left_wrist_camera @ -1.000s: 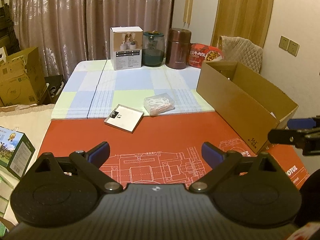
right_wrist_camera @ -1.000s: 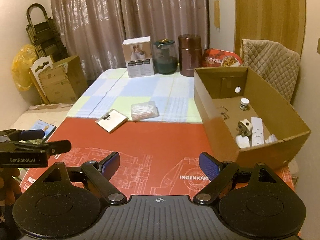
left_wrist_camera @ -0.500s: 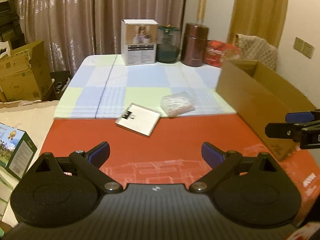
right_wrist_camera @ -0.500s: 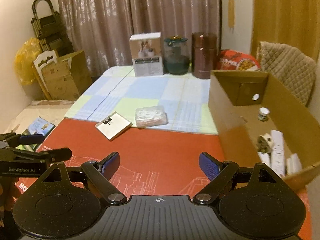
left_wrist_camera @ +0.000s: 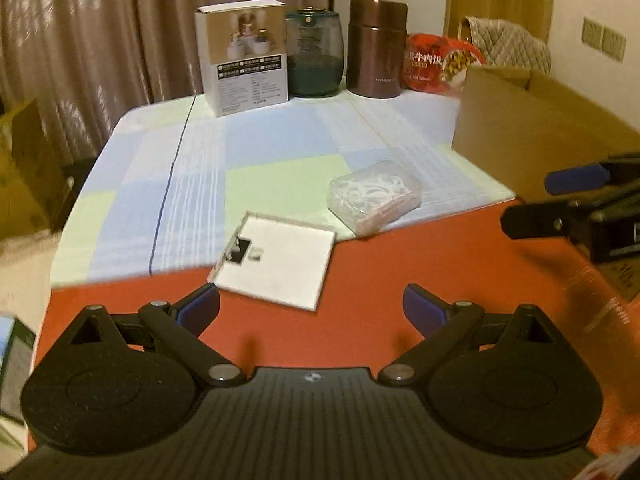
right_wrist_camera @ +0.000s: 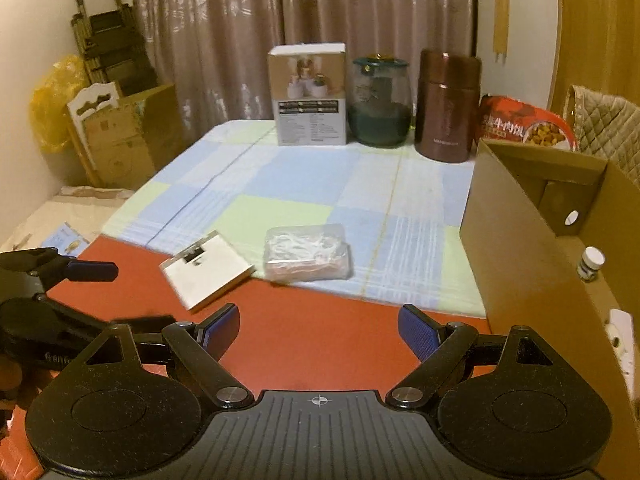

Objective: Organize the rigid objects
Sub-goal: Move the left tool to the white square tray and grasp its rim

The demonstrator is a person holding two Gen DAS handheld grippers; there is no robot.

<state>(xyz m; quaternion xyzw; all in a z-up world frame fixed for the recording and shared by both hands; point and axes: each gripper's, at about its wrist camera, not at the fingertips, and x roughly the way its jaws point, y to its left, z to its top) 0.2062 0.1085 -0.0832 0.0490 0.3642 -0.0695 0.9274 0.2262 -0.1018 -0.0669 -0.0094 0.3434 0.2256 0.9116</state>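
Left gripper (left_wrist_camera: 311, 307) and right gripper (right_wrist_camera: 319, 330), jaws spread and holding nothing, above the red mat (left_wrist_camera: 400, 272). Flat white case (left_wrist_camera: 276, 260) and clear plastic box (left_wrist_camera: 374, 196) lie ahead, with the cardboard box (right_wrist_camera: 516, 240) to the right.

Both wrist cameras look low and forward across the red mat (left_wrist_camera: 360, 280) toward the curtains (right_wrist_camera: 360, 20), sharing the flat white case (left_wrist_camera: 276, 260) and cardboard box (right_wrist_camera: 520, 220).

Both grippers seemingly nearer flat case (left_wrist_camera: 276, 262).
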